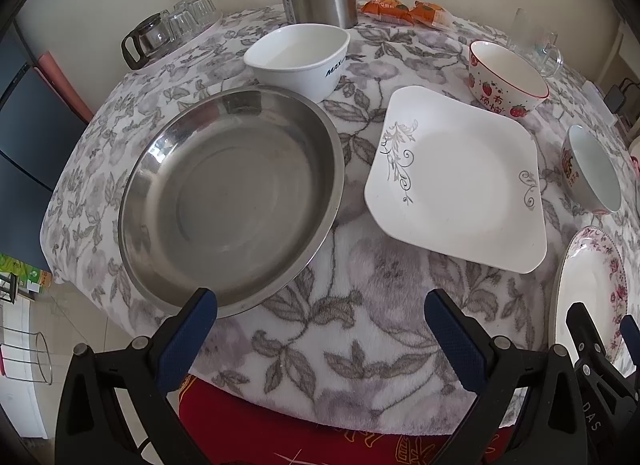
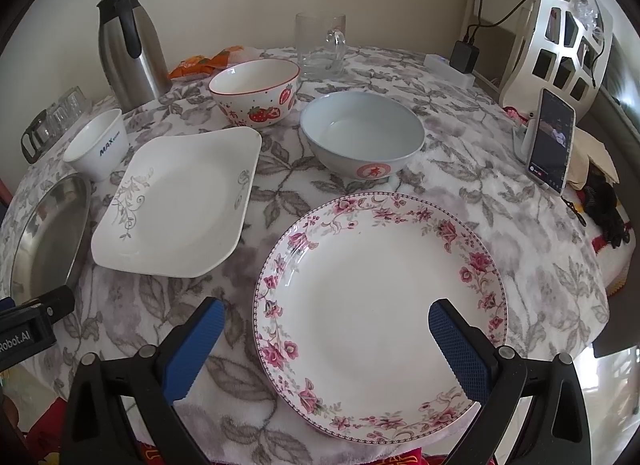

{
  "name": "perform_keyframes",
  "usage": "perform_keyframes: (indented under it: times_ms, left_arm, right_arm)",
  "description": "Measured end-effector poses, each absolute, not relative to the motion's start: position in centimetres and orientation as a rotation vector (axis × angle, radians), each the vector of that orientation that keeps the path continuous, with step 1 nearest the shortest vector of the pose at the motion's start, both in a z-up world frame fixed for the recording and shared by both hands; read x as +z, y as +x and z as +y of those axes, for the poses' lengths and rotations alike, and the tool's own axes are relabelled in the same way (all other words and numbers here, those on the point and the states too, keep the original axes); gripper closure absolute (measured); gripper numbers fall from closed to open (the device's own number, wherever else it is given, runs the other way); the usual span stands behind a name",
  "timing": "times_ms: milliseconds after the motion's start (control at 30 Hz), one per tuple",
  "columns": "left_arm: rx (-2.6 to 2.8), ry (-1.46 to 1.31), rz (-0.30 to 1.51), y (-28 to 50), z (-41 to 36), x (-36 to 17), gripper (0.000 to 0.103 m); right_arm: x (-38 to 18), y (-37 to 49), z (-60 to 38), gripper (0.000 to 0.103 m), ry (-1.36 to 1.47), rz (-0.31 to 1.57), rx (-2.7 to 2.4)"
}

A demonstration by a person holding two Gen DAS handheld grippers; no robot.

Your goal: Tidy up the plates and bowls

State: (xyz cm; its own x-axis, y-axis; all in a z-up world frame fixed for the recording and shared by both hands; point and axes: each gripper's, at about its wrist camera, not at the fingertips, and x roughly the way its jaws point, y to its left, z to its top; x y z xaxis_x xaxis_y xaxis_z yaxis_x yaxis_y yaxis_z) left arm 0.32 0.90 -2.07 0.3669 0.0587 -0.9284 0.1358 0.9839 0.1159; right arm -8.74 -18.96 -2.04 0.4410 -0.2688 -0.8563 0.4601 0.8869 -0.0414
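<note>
At lower centre, your right gripper (image 2: 322,319) and left gripper (image 1: 320,311) gaped wide, empty; you needed to clamp the floral plate (image 2: 380,317) by its rim.

A fuzzy, matt cloth (image 1: 360,265) with a grey leaf print covers the table. The round pan (image 1: 232,201) at left of the left wrist view is brushed, reflective steel. The square plate (image 1: 460,181) and the floral plate (image 2: 380,313) look like glossy glazed ceramic. The fingertips (image 2: 196,349) carry textured blue pads on matt black plastic.
</note>
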Motion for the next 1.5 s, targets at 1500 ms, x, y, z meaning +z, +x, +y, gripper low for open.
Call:
perform_keyframes:
  times_ms: [1500]
  left_arm:
    - [0.156,-0.043,1.131,2.2,8.8,-1.1,0.0]
  right_arm:
    - [-1.4,-6.7,-14.7,0.0,0.258,0.971,-0.343]
